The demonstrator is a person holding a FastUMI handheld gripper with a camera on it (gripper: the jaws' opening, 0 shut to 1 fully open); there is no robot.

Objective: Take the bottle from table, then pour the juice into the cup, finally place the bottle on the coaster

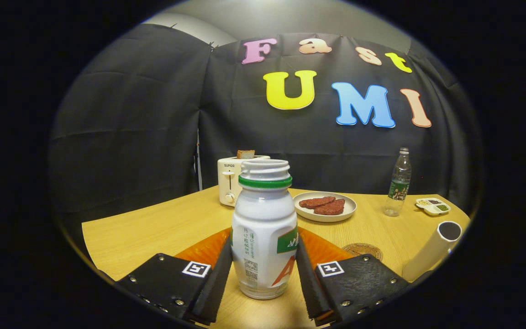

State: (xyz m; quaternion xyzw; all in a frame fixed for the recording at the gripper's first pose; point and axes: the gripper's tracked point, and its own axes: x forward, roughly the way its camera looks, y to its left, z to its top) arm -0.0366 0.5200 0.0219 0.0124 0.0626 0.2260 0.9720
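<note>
Wooden table [153, 228] bears an upright, capless bottle [264, 228]; gripper [263, 274] jaws clamp its sides.

Black cloth wall [144, 114] behind a light wooden table [162, 224].

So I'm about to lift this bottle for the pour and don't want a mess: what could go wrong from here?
1. The white bottle stands uncapped between the gripper fingers; any tilt on the lift could spill juice early.
2. The fingers flank its smooth, rounded body low down, so it might slip or swing top-heavy.
3. The white cup stands close beside the right finger, with the coaster just behind; a sideways swing could knock the cup over.
</note>
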